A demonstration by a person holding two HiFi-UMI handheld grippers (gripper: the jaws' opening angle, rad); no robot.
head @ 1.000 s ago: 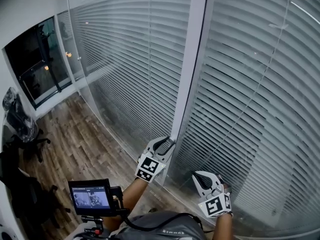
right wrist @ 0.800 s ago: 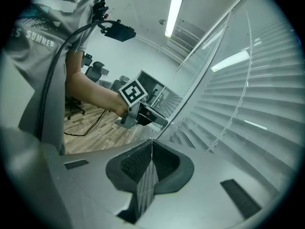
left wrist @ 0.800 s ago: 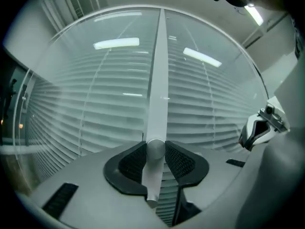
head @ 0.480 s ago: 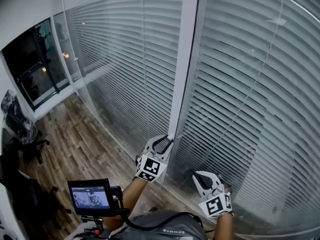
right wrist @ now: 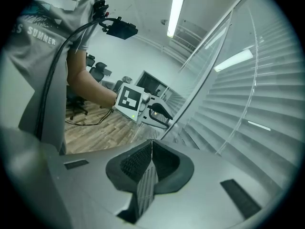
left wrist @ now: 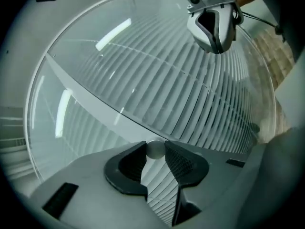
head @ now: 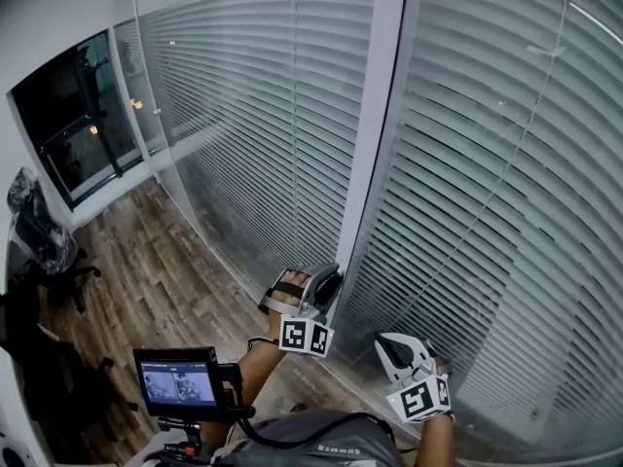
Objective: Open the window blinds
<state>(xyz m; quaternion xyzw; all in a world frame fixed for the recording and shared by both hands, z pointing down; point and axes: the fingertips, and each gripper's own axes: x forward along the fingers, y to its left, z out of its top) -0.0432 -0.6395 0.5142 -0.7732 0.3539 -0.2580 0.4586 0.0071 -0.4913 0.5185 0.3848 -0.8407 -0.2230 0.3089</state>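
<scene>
Grey slatted blinds (head: 487, 212) hang behind glass, their slats lying nearly flat against each other. A long pale tilt wand (head: 375, 115) hangs down in front of them. My left gripper (head: 329, 282) is shut on the wand's lower end, rolled onto its side with a hand on top. In the left gripper view the wand's round end (left wrist: 155, 149) sits pinched between the jaws of the left gripper (left wrist: 155, 150). My right gripper (head: 394, 350) is low at the glass to the right, and in its own view the right gripper (right wrist: 151, 152) is shut with nothing in it. The left gripper (right wrist: 156, 111) also shows there.
A small monitor (head: 177, 381) on a rig sits at my chest. Wooden floor (head: 146, 280) runs along the glass to the left, with office chairs (head: 44, 251) and a dark window (head: 78, 115) beyond. The right gripper (left wrist: 214, 20) shows at the top of the left gripper view.
My left gripper has rolled about a quarter turn around the wand while staying shut on it, so the blinds look turned in its view. The right gripper has stayed still.
</scene>
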